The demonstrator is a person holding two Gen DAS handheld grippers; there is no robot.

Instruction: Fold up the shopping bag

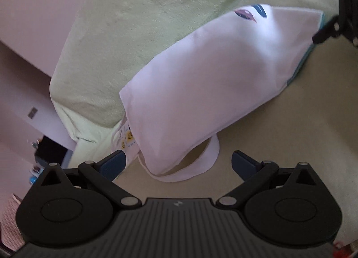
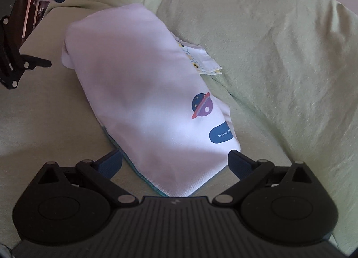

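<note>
Folded shopping bag (image 2: 143, 92) lies lengthwise between left gripper (image 1: 179, 164) and right gripper (image 2: 175, 161), both jaws released.

Bare green couch seat (image 2: 44, 112) open along one side of the folded white shopping bag (image 2: 138, 92), padded backrest (image 2: 279, 56) rising close along the other side, bag handle loop (image 1: 201, 164) protruding at the end

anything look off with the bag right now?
Mostly tidy. The white bag lies folded on the green cover, but one handle loop sticks out at one end and a printed label pokes out the side.
</note>
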